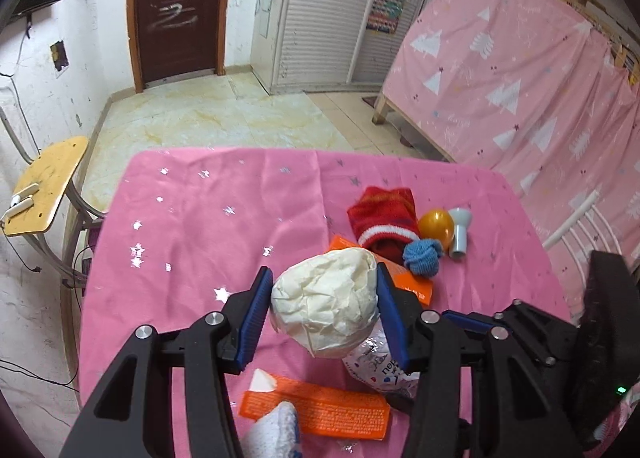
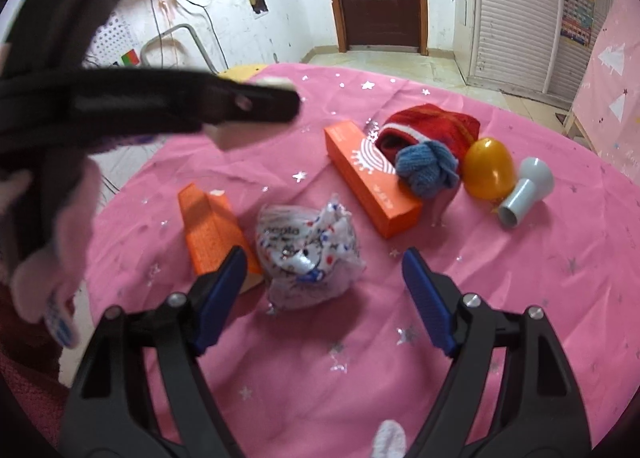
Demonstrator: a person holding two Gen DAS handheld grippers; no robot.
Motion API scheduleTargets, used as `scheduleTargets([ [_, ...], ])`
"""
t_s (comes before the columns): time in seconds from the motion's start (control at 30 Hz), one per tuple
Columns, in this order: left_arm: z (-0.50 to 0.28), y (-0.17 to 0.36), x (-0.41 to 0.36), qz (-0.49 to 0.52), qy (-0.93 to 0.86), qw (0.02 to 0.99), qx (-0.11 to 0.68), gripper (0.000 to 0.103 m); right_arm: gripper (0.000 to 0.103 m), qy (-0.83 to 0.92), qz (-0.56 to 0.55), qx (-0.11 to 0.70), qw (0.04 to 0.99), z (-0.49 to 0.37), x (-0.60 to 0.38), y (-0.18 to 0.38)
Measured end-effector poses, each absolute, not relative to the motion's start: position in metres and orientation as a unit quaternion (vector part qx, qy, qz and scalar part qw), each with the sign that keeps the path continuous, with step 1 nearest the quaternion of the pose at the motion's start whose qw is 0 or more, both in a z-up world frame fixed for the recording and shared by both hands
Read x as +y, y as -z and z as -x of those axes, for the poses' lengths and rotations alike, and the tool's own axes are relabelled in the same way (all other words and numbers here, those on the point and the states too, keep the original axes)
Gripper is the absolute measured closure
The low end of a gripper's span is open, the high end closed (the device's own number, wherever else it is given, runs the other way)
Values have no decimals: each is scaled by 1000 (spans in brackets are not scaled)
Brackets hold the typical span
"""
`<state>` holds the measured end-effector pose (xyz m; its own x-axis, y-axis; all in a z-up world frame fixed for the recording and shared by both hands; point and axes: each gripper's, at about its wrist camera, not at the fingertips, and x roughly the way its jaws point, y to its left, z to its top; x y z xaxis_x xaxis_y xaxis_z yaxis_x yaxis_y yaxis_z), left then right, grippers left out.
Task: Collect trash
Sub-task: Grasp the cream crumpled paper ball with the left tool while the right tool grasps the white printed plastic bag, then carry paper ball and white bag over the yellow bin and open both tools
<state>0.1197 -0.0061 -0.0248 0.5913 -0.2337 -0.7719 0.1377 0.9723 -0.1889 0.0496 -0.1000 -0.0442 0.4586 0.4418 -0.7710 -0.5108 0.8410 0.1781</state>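
Left gripper (image 1: 324,308) clamped on crumpled paper ball (image 1: 326,300), lifted above the pink tablecloth (image 1: 192,242). Right gripper (image 2: 324,290) wide open, holding nothing, just behind the plastic wrapper (image 2: 308,250).

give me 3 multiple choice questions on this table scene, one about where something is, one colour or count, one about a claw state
1. Where does the blue knit ball lie?
A. against the red sock's opening
B. on the wooden chair
C. inside the grey funnel

2. How many orange boxes are on the pink tablecloth?
A. one
B. two
C. four

3. What is the left claw doing?
A. hanging open over bare cloth
B. closed on a crumpled white paper ball
C. gripping the yellow egg

Answers:
1. A, the ball touches the red sock at its white-striped cuff.
2. B, one long orange box by the sock and one nearer orange box beside the crumpled plastic wrapper.
3. B, both blue pads press the white paper ball, while the right claw stands open.
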Motion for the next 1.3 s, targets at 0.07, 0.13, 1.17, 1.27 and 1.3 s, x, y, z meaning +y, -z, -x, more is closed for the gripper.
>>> scheduleTargets([
  [0.07,-119,21,-1,58,102,892,436,60,35,-277,41,442,852,-54,-98,46],
  [0.13,-117,18,1,58,99,894,433,60,51,-283,41,447,848,-56,-97,47],
  [1.17,-105,-20,-99,-2,132,900,415,59,70,-195,-51,351,914,-26,-247,-1],
  [1.27,-102,-24,-116,-10,143,899,413,59,70,-170,-67,341,922,-24,-277,-3],
  [1.3,-101,-25,-124,-14,148,899,413,59,70,-160,-70,338,925,-22,-288,-4],
])
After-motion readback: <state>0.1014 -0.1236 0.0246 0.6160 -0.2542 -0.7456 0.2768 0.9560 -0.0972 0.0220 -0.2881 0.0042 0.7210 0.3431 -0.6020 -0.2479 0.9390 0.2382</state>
